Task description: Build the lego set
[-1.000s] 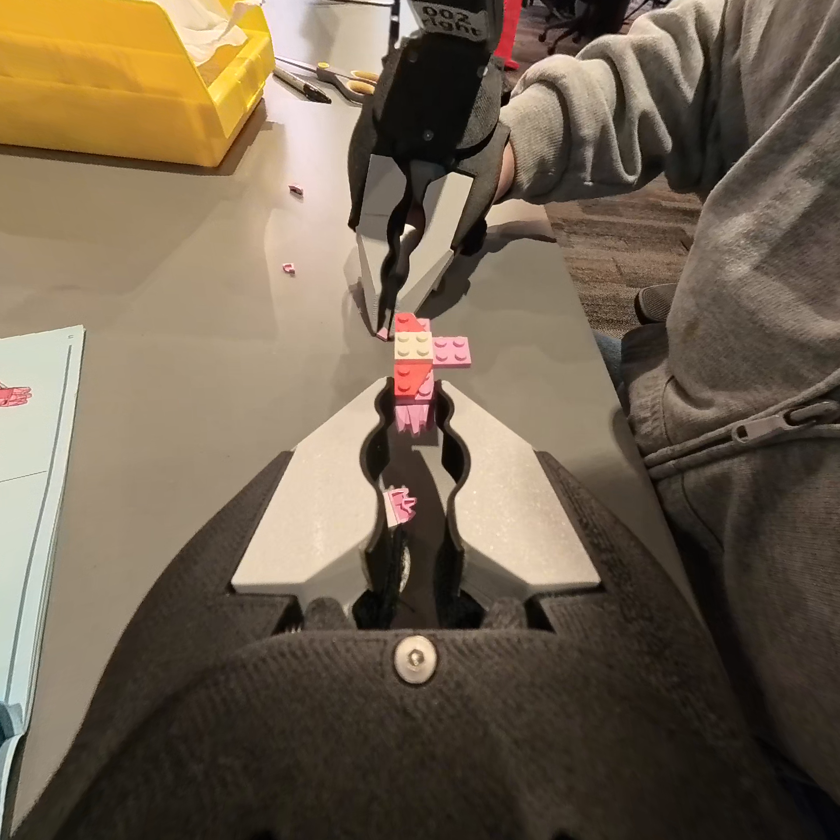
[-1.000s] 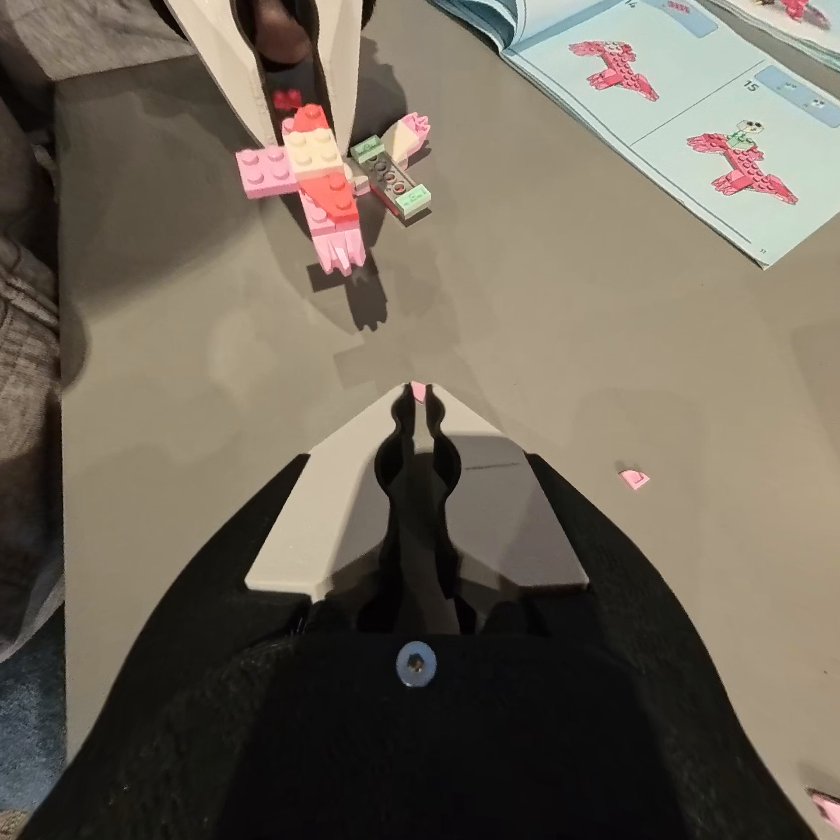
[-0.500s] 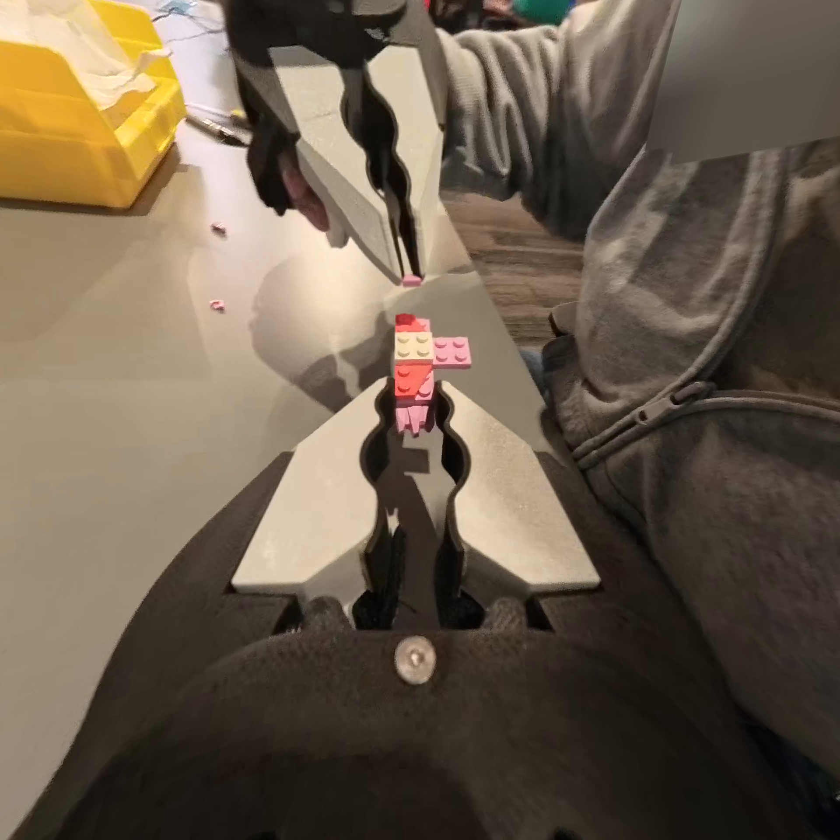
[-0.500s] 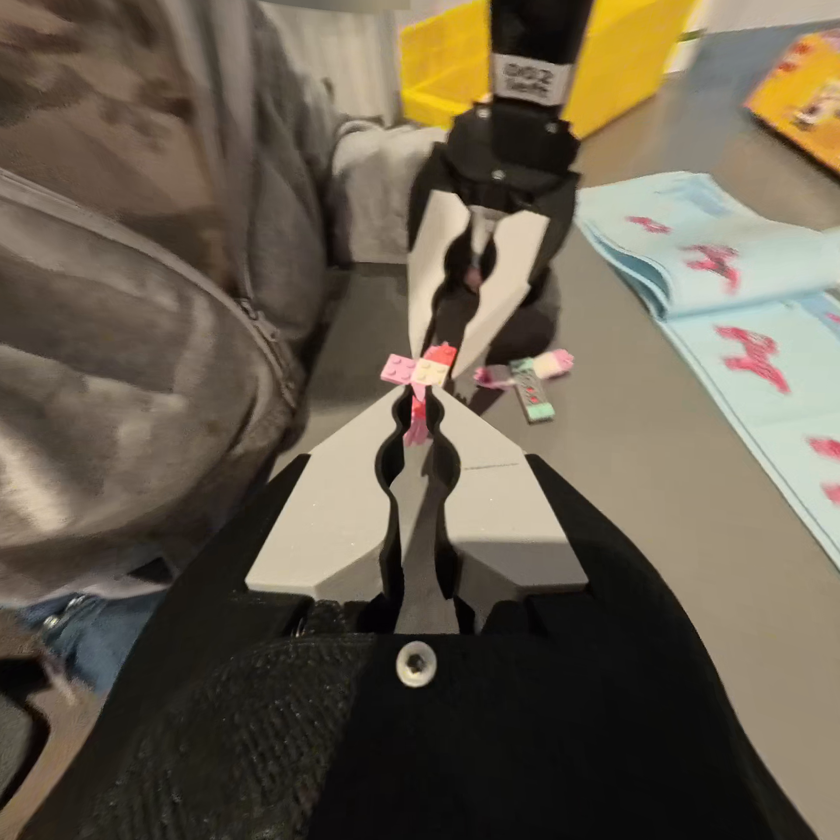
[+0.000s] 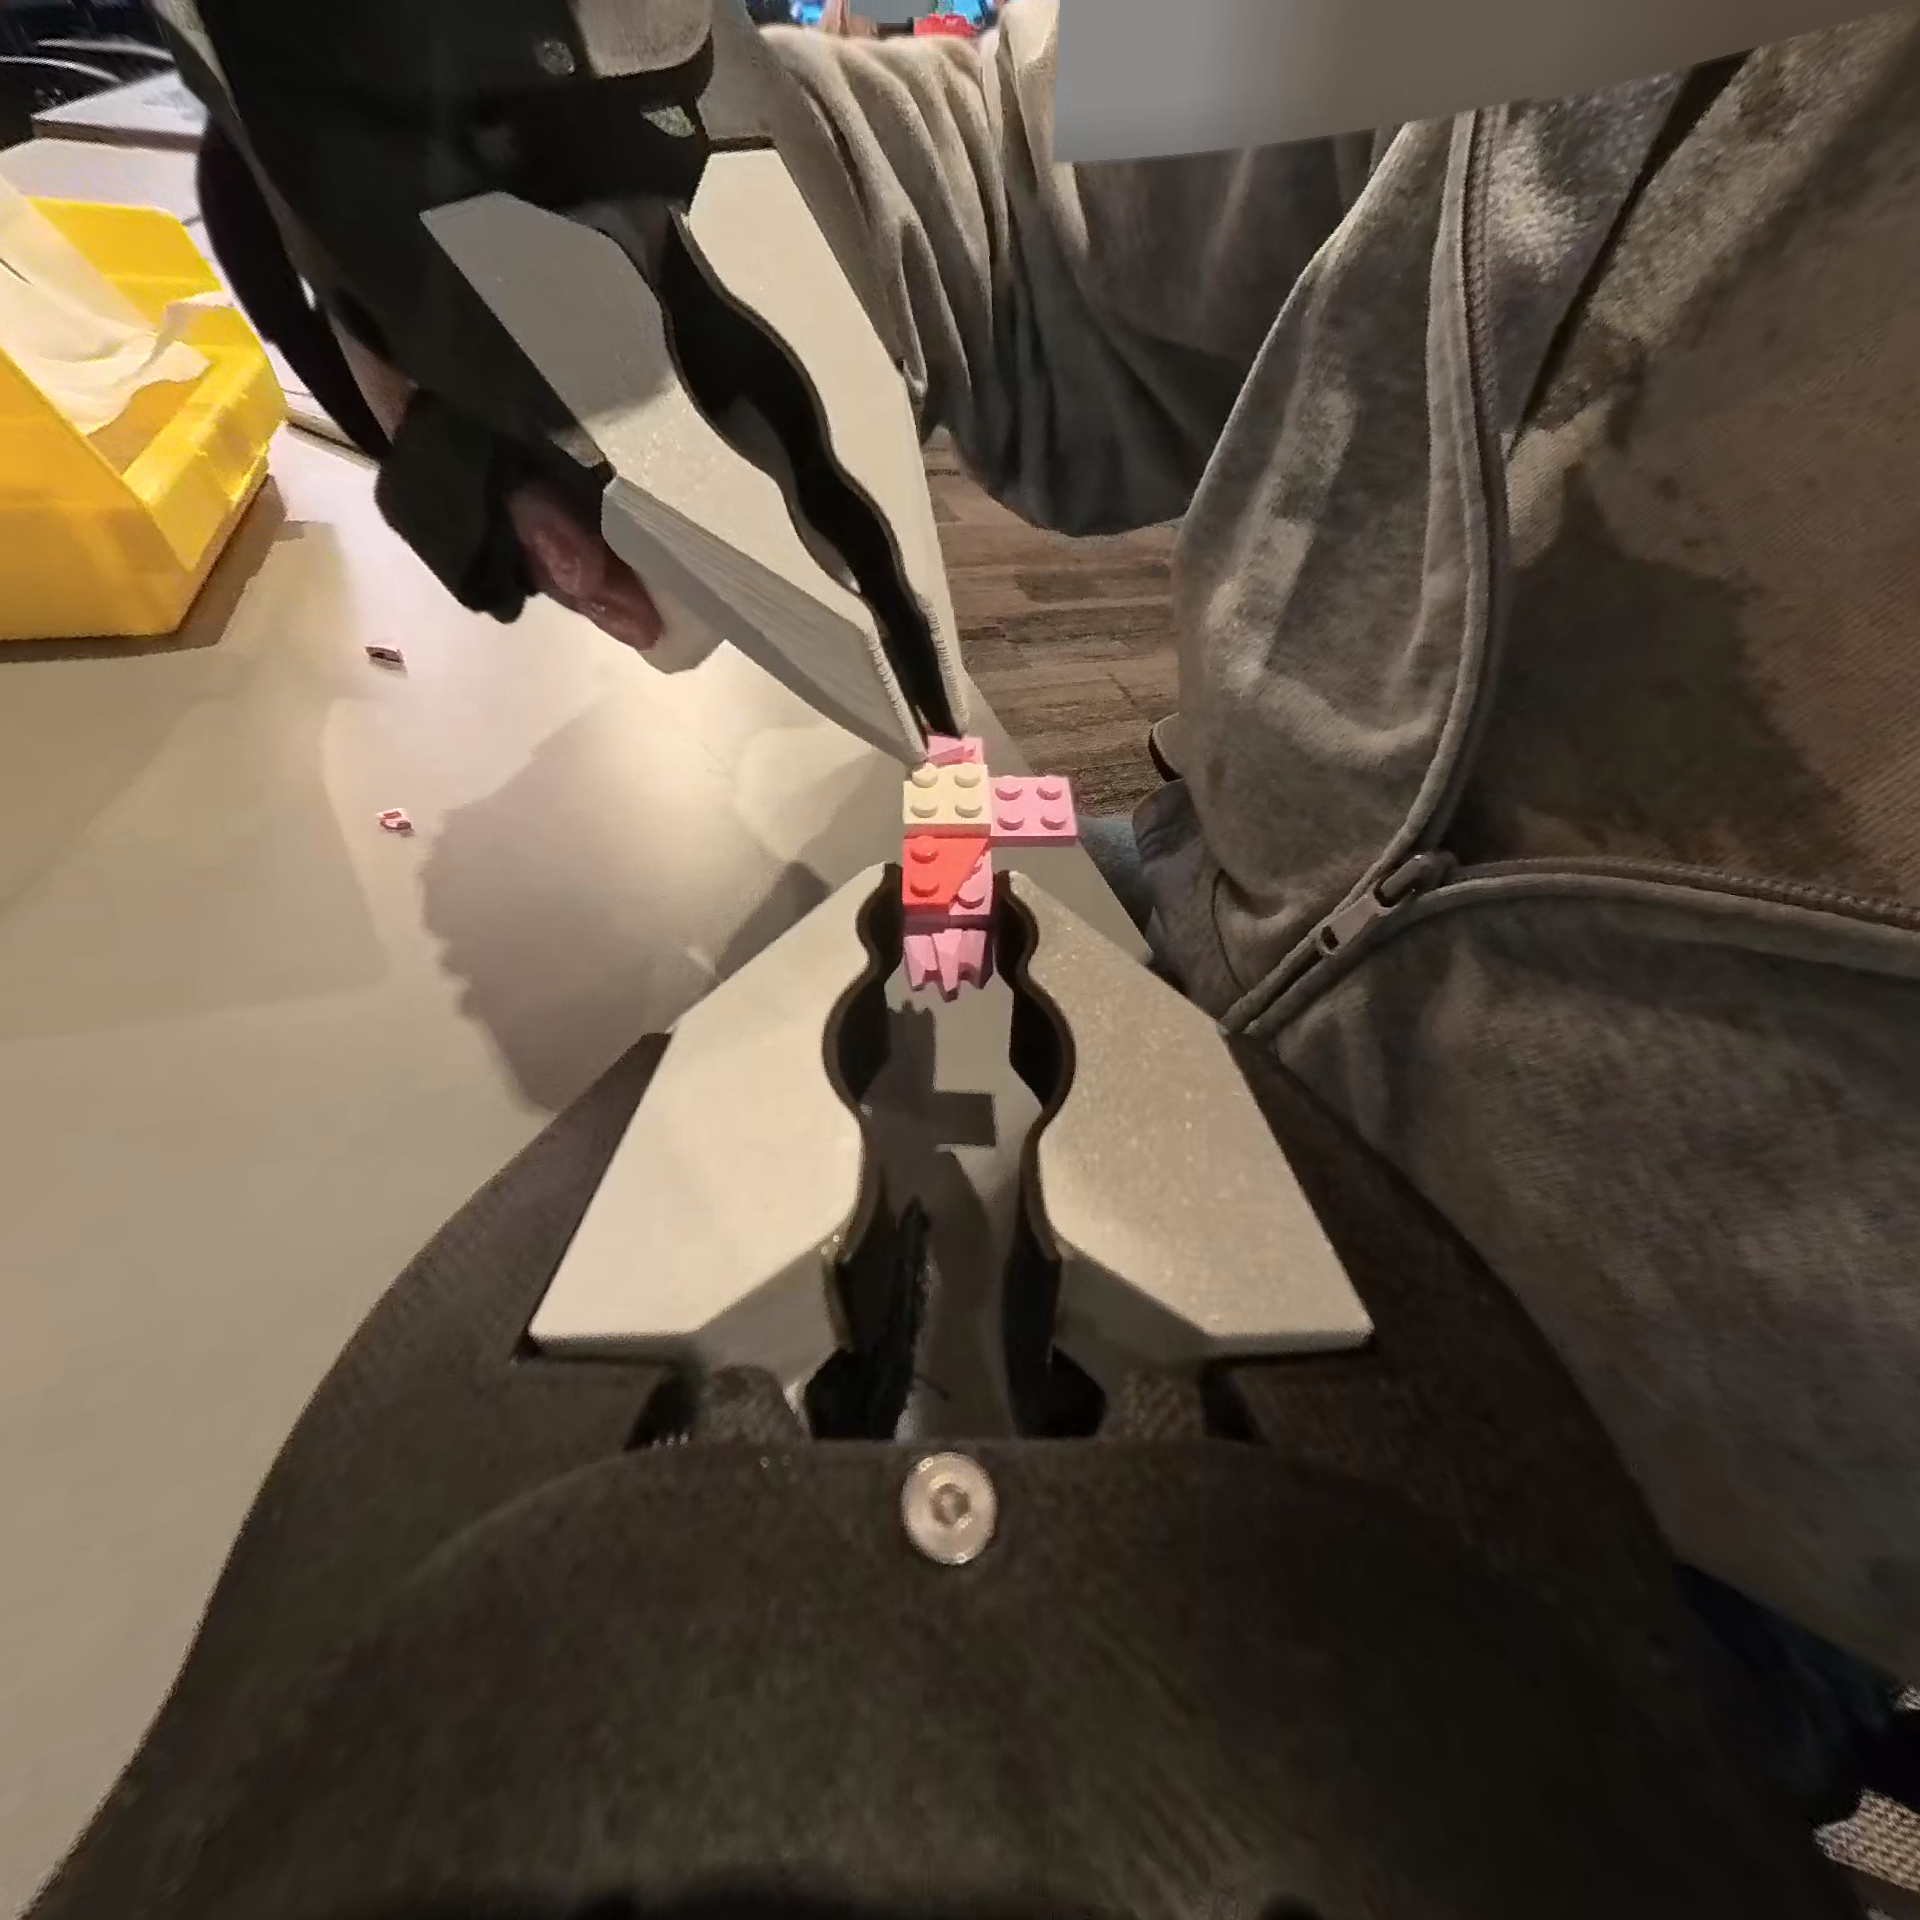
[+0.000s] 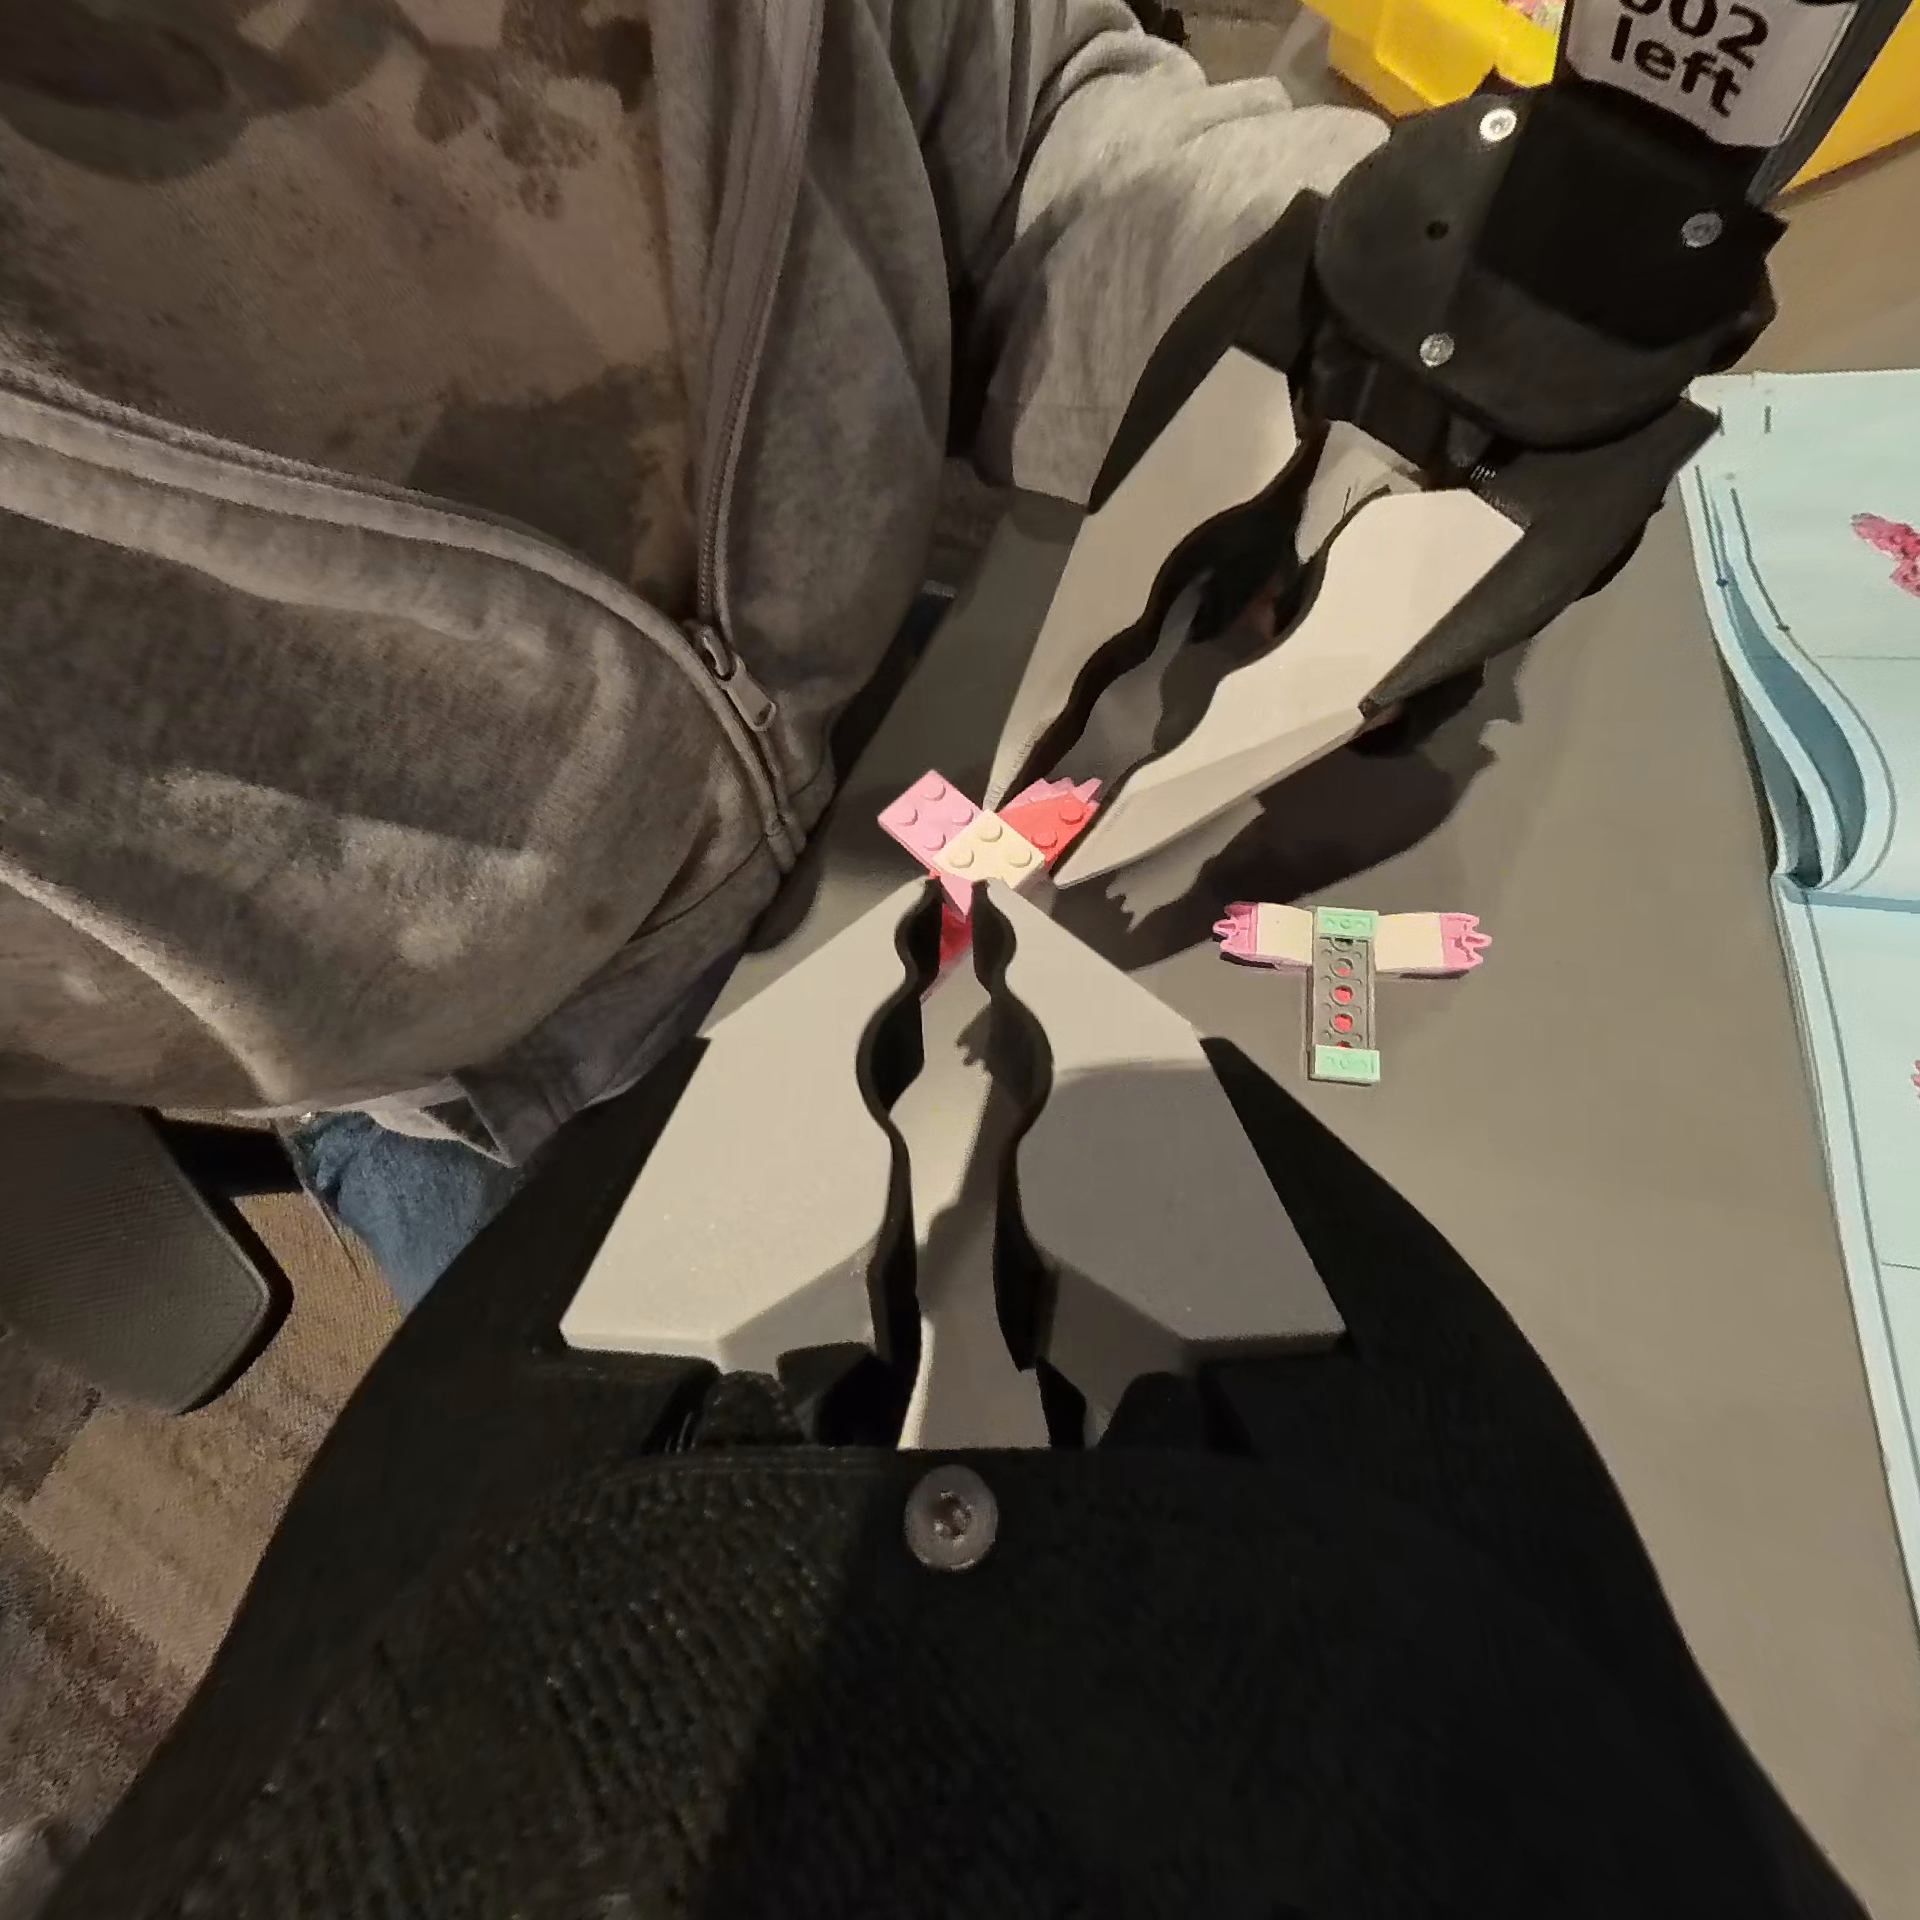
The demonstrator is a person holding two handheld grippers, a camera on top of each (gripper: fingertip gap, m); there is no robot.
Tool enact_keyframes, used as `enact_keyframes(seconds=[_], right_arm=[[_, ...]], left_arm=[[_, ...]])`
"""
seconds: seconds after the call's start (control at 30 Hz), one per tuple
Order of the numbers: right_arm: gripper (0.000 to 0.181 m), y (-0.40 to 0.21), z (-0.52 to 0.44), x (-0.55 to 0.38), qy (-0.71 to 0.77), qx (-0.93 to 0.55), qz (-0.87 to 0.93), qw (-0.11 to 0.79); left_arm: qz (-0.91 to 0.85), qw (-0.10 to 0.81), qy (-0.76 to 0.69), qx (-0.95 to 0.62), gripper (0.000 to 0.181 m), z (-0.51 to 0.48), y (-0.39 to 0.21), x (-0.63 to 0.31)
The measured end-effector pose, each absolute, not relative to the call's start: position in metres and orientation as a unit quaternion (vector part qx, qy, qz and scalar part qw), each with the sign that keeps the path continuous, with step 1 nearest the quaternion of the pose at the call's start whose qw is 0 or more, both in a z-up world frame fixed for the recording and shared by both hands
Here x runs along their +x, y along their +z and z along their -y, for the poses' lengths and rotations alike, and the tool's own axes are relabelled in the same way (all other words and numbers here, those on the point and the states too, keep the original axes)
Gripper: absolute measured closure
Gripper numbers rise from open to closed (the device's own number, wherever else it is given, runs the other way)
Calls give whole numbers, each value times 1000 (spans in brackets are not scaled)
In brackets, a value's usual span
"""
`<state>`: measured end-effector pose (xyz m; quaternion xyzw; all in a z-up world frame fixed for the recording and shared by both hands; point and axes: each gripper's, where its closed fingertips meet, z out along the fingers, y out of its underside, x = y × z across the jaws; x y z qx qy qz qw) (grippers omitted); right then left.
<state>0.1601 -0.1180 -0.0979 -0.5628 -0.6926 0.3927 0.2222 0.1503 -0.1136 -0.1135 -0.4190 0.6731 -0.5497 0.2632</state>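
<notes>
Lego model [image 5: 948, 871] sits pinched in the closed left gripper [image 5: 948, 914] above the table [image 5: 208, 987]; beyond it, the right gripper [image 5: 928, 736], shut on a small pink piece [image 5: 956, 748], presses at its far end: a skewed push could lever the model loose

The lego assembly [image 5: 951, 862] sits clamped at its pink, fringed tail end between the tips of the left gripper [image 5: 948, 914], raised off the table. It stacks a red wedge plate, a cream four-stud plate and a light pink plate jutting sideways. At its far end the right gripper [image 6: 951, 894] pinches a small pink piece [image 5: 958, 750] against it. A second lego piece [image 6: 1345, 971], a grey strip with mint ends and cream-and-pink wings, lies flat on the table just right of the right gripper's tips.
</notes>
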Motion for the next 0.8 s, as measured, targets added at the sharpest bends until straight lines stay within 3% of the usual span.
enact_keyframes(seconds=[0.8], right_arm=[[174,-88,127,158,381,-529,727,216]], left_arm=[[-671,266,-569,-395,165,120,-104,146]])
